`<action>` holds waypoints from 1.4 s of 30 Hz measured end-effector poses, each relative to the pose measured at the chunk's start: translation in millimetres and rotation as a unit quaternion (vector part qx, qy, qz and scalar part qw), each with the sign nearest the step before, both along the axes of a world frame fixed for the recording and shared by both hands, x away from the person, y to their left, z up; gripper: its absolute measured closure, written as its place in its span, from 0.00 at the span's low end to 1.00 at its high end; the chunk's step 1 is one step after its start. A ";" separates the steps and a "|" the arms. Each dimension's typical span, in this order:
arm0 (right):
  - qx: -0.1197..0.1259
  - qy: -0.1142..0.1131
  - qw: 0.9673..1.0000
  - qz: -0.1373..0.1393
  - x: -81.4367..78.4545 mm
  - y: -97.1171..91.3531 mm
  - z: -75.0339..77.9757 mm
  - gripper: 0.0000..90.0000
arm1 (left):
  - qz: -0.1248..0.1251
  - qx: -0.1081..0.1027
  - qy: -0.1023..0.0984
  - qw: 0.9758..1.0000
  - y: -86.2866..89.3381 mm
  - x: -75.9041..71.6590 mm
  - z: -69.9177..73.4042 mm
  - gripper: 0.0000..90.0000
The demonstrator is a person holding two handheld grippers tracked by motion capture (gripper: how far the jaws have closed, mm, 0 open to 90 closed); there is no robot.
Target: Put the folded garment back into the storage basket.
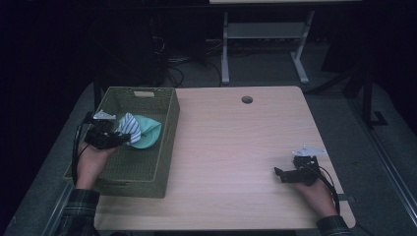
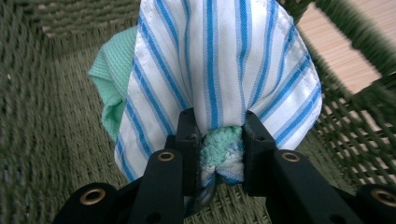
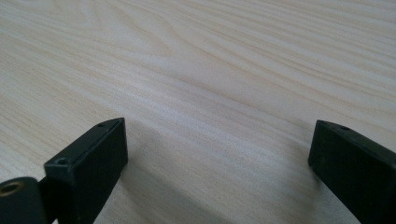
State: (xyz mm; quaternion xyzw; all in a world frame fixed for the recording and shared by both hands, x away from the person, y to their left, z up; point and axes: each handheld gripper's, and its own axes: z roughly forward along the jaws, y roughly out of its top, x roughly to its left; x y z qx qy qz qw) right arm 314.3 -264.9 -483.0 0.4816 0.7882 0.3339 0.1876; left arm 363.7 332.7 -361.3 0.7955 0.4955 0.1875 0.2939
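Tabletop: pale wood. Green woven basket, left edge. Cloth bundle, striped over mint, inside basket, clamped in left tool. Right tool: jaws apart, resting idle. Step: likely depositing; next calls for releasing the bundle.

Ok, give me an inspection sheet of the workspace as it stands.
Surface: light wood table, round hole near its far edge.
Job's things: striped cloth bunched with a mint green cloth, inside the green woven basket at the table's left.
Clutter: nothing seen.
Grippers: left hand-held gripper shut on both cloths over the basket; right hand-held gripper open, empty, low over bare table.
Cables: a black cable trails from each gripper.
Surroundings: dark room, white desk frame behind.
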 end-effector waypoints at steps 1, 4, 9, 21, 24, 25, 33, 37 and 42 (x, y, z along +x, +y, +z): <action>0.000 0.000 1.000 0.000 0.0 0.0 0.0 0.05 | 0.001 0.000 0.002 1.000 -0.3 0.6 -2.7 0.80; 0.000 0.000 1.000 0.000 0.0 0.0 0.0 0.05 | 0.002 0.000 0.009 1.000 -0.1 2.2 -10.0 0.80; 0.000 0.000 1.000 0.000 0.0 0.0 0.0 0.05 | 0.001 0.011 0.027 1.000 -2.1 4.4 -21.9 0.80; 0.000 0.001 1.000 0.000 -0.2 0.1 0.0 0.05 | -0.003 0.055 0.067 0.996 -10.3 9.7 -39.8 0.79; 0.000 0.001 1.000 -0.001 -0.2 0.1 0.0 0.05 | 0.000 0.049 0.077 0.996 -8.6 11.1 -41.7 0.75; 0.000 0.001 1.000 0.000 -0.2 0.1 0.0 0.05 | -0.002 0.049 0.081 0.995 -8.4 11.6 -42.8 0.71; 0.002 0.001 1.000 -0.002 -0.3 0.4 0.1 0.05 | 0.012 0.044 0.058 0.997 -5.7 12.6 -41.1 0.33; 0.002 0.001 1.000 -0.002 -0.2 0.4 0.0 0.05 | 0.012 0.042 0.060 0.997 -5.6 13.9 -41.5 0.20; 0.000 0.001 1.000 0.000 -0.1 0.1 0.0 0.05 | 0.008 0.038 0.050 0.998 -5.6 14.0 -39.5 0.17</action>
